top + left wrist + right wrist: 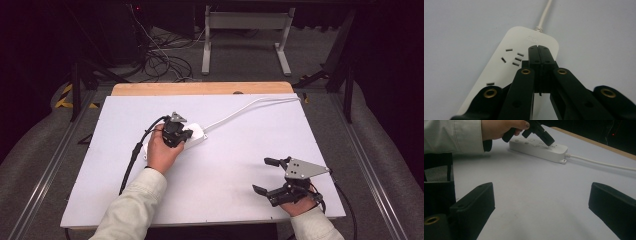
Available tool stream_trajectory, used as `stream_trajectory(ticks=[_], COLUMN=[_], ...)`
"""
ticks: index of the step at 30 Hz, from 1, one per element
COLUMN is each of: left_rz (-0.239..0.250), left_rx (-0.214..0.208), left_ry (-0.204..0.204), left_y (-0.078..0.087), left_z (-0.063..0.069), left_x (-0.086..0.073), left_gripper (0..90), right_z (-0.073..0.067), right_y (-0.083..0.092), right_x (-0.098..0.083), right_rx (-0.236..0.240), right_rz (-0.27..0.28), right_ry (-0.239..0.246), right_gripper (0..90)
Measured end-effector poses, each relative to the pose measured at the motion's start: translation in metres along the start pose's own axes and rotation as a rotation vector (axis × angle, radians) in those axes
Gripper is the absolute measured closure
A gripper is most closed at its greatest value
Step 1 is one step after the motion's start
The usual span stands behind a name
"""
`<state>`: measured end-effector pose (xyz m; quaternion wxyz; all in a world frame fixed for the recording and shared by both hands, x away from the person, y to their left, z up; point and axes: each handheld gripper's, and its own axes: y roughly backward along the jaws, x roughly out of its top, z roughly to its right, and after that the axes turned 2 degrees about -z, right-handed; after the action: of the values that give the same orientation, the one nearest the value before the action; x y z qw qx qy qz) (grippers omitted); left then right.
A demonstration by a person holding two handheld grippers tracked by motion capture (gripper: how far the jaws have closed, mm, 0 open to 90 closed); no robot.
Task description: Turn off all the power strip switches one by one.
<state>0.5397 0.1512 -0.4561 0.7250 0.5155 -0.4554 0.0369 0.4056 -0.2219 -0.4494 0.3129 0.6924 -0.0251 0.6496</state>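
Power strip (192, 134) lies flat mid-board, left of centre, well clear of every edge of the white table (235, 185); its cord (240, 111) runs off toward the far right corner. Left gripper (539, 48) has its jaws pressed together, nothing pinched, tips over the strip's cord end. Right gripper (264, 175) is spread wide near the near right corner, resting, with bare board ahead.
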Motion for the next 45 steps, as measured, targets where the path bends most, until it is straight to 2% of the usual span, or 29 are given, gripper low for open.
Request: stream_trajectory(ticks=[4, 9, 19, 22, 32, 36, 39, 41, 45], left_rz=[0.007, 0.005, 0.005, -0.002, 0.021, 0.019, 0.014, 0.013, 0.018], left_rx=[-0.008, 0.003, 0.014, 0.050, 0.038, 0.047, 0.073, 0.065, 0.031], left_ry=[0.003, -0.018, -0.025, -0.023, -0.022, -0.030, -0.053, -0.057, -0.016], left_y=[-0.0031, -0.0047, -0.0057, -0.0052, -0.0057, -0.0057, -0.0062, -0.0072, -0.0061], left_z=[0.0007, 0.0007, 0.0027, 0.0028, 0.0027, 0.0040, 0.0075, 0.0074, 0.0025], left_x=[-0.0002, -0.0010, -0.0022, -0.0022, -0.0049, -0.0050, -0.0049, -0.0053, -0.0053], left_gripper=[90.0, 90.0, 90.0, 90.0, 90.0, 90.0, 90.0, 90.0, 90.0], right_z=[0.0001, 0.0000, -0.0002, -0.0005, -0.0007, -0.0005, -0.0006, -0.0004, -0.0008], right_y=[0.0002, 0.0004, 0.0004, 0.0002, -0.0002, -0.0006, -0.0005, -0.0006, 0.0001], right_x=[-0.0001, -0.0001, -0.0001, 0.0000, 0.0000, -0.0002, -0.0004, -0.0005, -0.0001], right_rx=[0.000, 0.001, 0.000, 0.002, 0.003, 0.004, 0.004, 0.003, 0.003], right_rz=[0.000, 0.001, -0.002, -0.004, -0.006, -0.006, -0.007, -0.009, -0.007], right_ry=[0.001, 0.002, 0.003, 0.004, 0.005, 0.004, 0.004, 0.003, 0.005], right_gripper=[7.0, 7.0, 7.0, 7.0, 7.0, 7.0, 7.0, 7.0, 7.0])
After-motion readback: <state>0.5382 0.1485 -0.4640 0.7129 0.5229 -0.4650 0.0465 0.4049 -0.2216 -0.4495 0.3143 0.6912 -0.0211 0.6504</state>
